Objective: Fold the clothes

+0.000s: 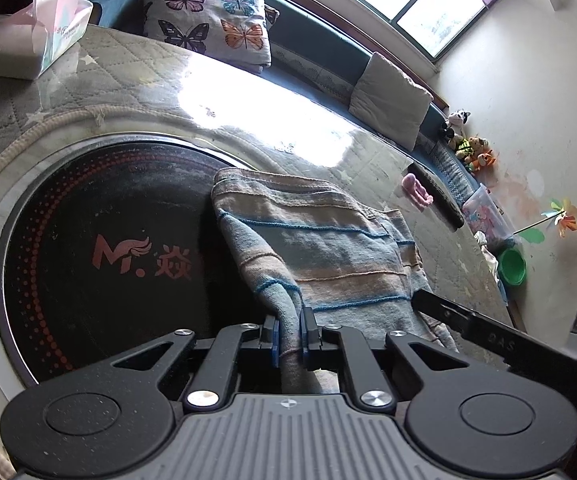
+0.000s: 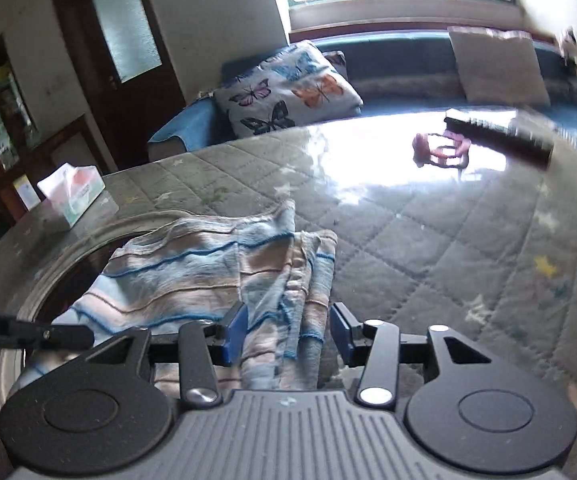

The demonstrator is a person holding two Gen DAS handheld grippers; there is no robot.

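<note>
A striped blue, grey and tan cloth [image 1: 320, 248] lies partly over the round black hotplate [image 1: 100, 248] set in the table. My left gripper [image 1: 291, 332] is shut on a bunched edge of this cloth, which runs down between its blue pads. In the right wrist view the same cloth [image 2: 192, 272] lies folded over itself, and a thick bunch of it sits between the fingers of my right gripper [image 2: 288, 334]. Those fingers stand wide apart, so the right gripper is open around the bunch. The right gripper's black body [image 1: 488, 336] shows just right of the cloth.
The table has a glossy quilted star-pattern top [image 2: 448, 248] with strong window glare. A tissue box [image 2: 74, 196] stands at the far left; a pink item [image 2: 442, 150] and a black remote [image 2: 500, 136] lie at the far right. Behind is a sofa with a butterfly cushion [image 1: 212, 20].
</note>
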